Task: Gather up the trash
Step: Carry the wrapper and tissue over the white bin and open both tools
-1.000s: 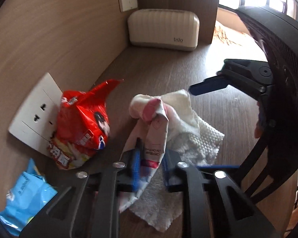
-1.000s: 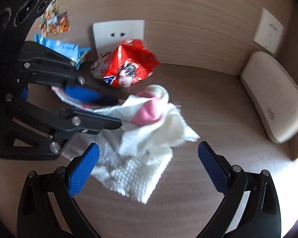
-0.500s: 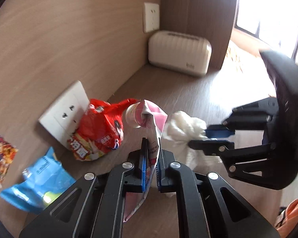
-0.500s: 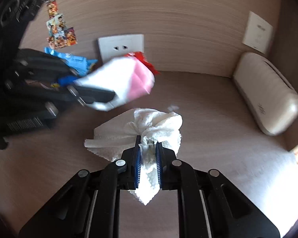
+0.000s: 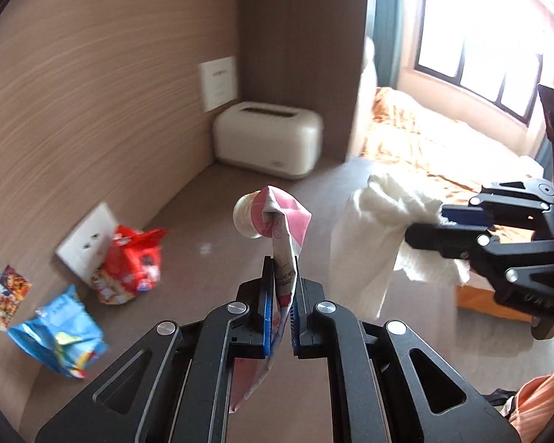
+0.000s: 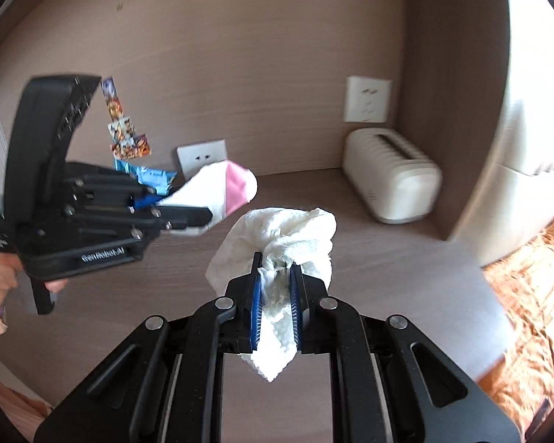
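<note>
Left tool (image 5: pixel 279 310) pinches a pink-and-white wrapper (image 5: pixel 277 221) at its lower half, jaws pressed flat on it; wrapper held clear above the bench (image 5: pixel 218 221). Right tool (image 6: pixel 276 295) clamps a bunched white paper towel (image 6: pixel 288 229), also off the bench.

Handling, judged: both items light, limp, no stiffness; towel compresses, loose corner hangs below the jaws. Wrapper film probably slick, so grip on a fold, not a single edge.

Remaining on bench by the wall: red snack bag (image 5: pixel 133 262), blue packet (image 5: pixel 59 332), small printed sachet (image 5: pixel 2 299). Crinkly, light; take each by a crimped seam.
</note>
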`<action>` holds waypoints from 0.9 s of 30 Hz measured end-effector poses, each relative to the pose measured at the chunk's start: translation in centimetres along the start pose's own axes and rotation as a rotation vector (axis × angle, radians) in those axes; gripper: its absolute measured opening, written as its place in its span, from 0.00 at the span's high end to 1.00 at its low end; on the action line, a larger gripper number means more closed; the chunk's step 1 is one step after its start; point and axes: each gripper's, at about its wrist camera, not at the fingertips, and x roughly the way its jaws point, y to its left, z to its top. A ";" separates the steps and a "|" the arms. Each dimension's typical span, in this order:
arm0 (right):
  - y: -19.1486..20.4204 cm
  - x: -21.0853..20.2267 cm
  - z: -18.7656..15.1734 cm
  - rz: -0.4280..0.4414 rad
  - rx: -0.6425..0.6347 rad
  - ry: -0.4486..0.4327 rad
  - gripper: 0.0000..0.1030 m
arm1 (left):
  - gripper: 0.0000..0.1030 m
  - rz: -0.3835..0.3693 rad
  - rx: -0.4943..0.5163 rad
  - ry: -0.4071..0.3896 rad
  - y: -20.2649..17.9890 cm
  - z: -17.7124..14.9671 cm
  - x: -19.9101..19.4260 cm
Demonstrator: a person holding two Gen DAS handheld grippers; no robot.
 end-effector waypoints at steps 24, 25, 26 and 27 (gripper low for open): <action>-8.6 -20.3 -13.4 -0.265 0.275 -0.057 0.86 | 0.93 -0.268 0.187 -0.010 -25.6 -0.2 0.4; -8.9 -20.7 -14.0 -0.273 0.286 -0.053 0.86 | 0.93 -0.278 0.192 -0.002 -26.2 -0.4 0.7; -9.2 -21.0 -14.6 -0.284 0.295 -0.050 0.86 | 0.93 -0.284 0.198 0.004 -26.8 -0.6 1.0; -9.4 -21.3 -15.2 -0.295 0.303 -0.046 0.86 | 0.93 -0.289 0.203 0.009 -27.4 -0.7 1.3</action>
